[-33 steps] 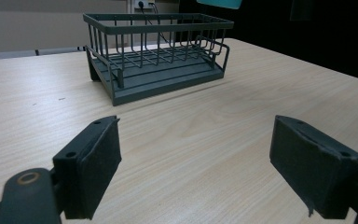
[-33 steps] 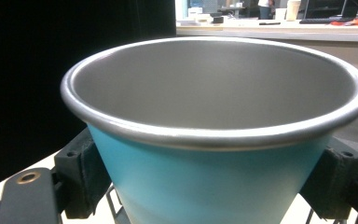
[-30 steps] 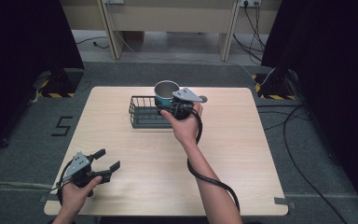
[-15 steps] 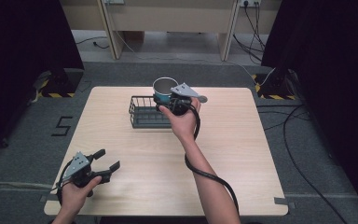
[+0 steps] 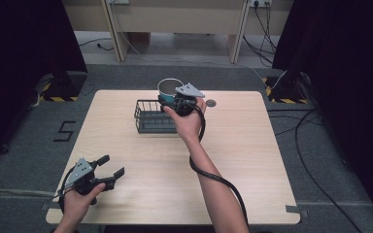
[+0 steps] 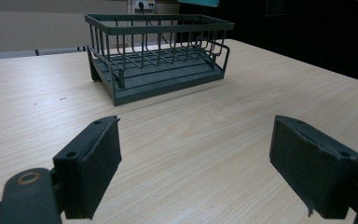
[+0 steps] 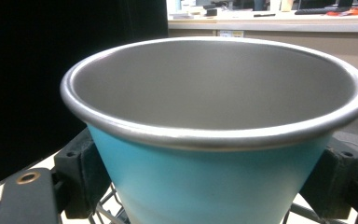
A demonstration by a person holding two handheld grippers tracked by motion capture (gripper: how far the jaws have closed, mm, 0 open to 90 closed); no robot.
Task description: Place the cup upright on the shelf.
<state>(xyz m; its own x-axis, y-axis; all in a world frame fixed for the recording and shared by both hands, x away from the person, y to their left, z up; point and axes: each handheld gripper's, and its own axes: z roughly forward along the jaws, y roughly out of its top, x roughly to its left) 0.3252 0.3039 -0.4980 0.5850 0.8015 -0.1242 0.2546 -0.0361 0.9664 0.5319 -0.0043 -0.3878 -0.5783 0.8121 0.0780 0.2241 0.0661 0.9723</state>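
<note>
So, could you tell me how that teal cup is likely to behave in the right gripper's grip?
The cup looks rigid: a metal interior with a rolled rim. Its smooth walls taper downward, so it may slip upward between the right gripper's pads. Being open and empty, it is probably light.

The left hand-held gripper (image 5: 108,173) sits low at the near left corner of the surface (image 5: 252,160), gripped from behind by the left hand (image 5: 77,196). Its jaws stand wide apart with nothing between them, pointing forward and to the right. The right forearm (image 5: 213,179) stretches far forward, the right hand (image 5: 187,121) raised and wrapped around the right hand-held gripper (image 5: 167,101). Its pads (image 7: 81,172) press both sides of a teal cup (image 7: 214,186).
</note>
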